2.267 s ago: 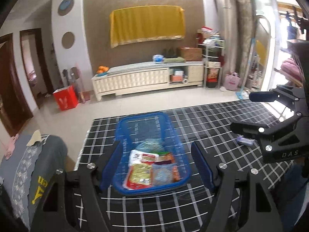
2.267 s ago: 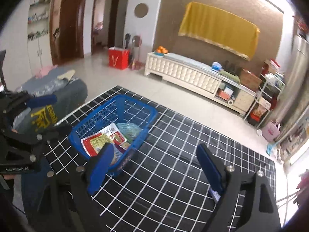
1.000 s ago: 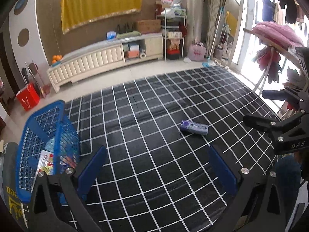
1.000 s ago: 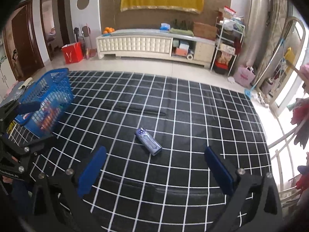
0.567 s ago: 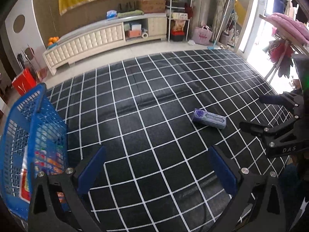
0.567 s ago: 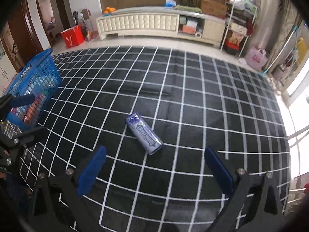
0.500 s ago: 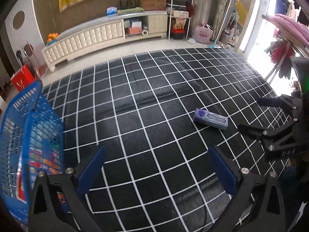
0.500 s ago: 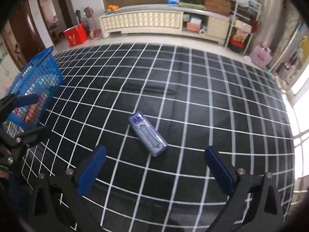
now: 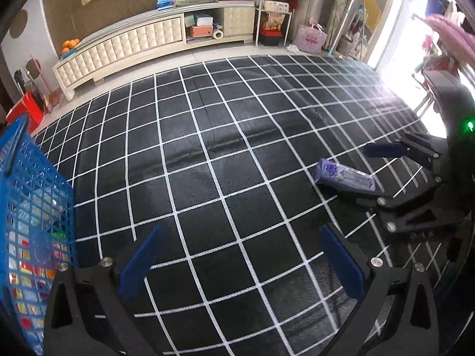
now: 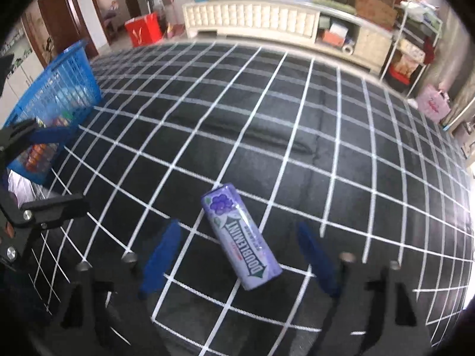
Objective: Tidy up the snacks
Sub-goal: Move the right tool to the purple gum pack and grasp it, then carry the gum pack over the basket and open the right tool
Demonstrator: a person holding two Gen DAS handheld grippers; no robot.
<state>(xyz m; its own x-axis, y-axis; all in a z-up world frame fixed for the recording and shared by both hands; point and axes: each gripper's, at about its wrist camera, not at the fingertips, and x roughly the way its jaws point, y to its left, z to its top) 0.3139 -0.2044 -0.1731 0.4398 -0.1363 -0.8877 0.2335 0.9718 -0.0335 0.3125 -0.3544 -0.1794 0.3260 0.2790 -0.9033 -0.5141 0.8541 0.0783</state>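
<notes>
Snack: a purple, foil-wrapped Doublemint gum pack (image 10: 241,238) lies flat on the black cloth with a white grid (image 10: 297,136), angled, its grape-printed end pointing away from the right wrist camera.
Right gripper (image 10: 237,259): jaws spread wide, one blue-padded finger on either side of the gum pack, neither pad touching it; it holds nothing.
Left gripper (image 9: 241,259): also wide open and empty, above bare cloth (the gum pack sits off to its right, near the right gripper).
Basket: a blue plastic lattice basket (image 9: 35,184) stands at the cloth's left edge, well apart from the gum pack, with colourful snack packets (image 9: 28,267) showing through its wall.
</notes>
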